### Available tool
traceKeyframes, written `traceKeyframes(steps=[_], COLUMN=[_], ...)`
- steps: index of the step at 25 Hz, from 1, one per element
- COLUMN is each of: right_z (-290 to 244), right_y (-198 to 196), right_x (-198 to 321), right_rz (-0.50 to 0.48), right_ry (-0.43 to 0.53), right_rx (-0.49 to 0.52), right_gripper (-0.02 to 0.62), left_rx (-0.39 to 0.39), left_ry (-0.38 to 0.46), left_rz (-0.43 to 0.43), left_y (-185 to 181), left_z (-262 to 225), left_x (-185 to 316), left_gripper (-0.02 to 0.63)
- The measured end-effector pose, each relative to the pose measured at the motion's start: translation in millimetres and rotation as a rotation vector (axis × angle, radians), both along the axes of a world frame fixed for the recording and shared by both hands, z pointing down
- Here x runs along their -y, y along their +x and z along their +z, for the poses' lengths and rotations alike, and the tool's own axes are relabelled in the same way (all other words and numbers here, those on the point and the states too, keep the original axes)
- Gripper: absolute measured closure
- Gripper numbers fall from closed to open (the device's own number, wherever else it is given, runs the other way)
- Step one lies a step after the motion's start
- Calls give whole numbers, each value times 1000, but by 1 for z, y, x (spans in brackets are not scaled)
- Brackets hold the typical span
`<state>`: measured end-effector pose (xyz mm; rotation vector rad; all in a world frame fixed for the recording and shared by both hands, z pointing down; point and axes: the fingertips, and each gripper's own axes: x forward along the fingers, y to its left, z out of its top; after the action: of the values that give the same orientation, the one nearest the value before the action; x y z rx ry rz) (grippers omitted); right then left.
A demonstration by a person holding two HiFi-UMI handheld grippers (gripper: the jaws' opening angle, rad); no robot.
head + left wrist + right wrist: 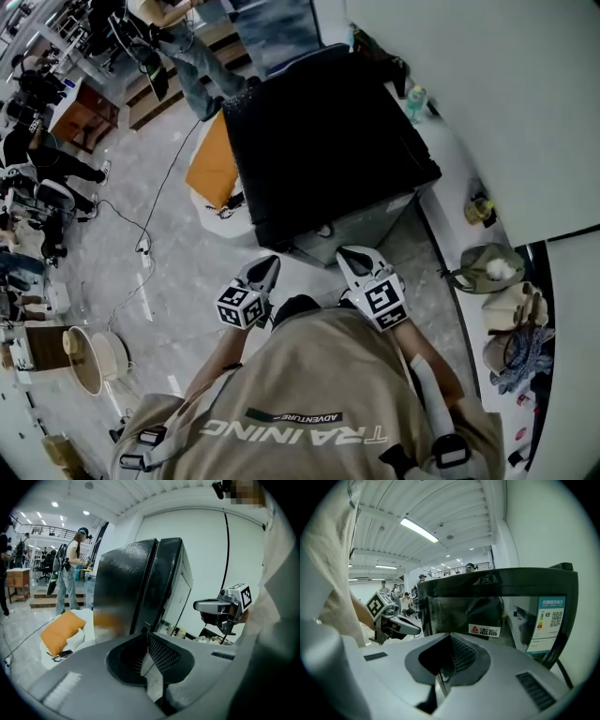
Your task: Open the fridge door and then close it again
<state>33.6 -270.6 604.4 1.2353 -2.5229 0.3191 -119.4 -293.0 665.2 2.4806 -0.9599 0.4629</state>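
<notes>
A small black fridge [328, 141] stands on the floor just ahead of me, its glossy door [497, 606] shut and carrying a red brand label and an energy sticker. In the left gripper view the fridge [140, 583] shows from its side. My left gripper [265, 272] hangs in front of my chest, short of the fridge's front, jaws closed on nothing. My right gripper [354, 258] hangs beside it at the same height, also shut and empty. Each gripper sees the other: the right gripper [201, 605] and the left gripper [415, 630]. Neither touches the fridge.
An orange cushion [214, 164] lies on a white seat left of the fridge. A white ledge [441, 159] along the right wall carries a bottle [415, 101] and bags [487, 267]. A cable [150, 216] trails over the floor at left. People stand far behind.
</notes>
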Motion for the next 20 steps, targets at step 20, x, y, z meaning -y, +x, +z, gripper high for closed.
traceKeyframes(steps=[20], right_z=[11], right_y=[6], right_x=[-18], right_rz=[47], right_ry=[-49], right_rx=[49], right_gripper=[600], left_rx=[-55], left_ry=[-14], left_rz=[77], left_y=[19], left_z=[4], left_x=[8], left_gripper=[511])
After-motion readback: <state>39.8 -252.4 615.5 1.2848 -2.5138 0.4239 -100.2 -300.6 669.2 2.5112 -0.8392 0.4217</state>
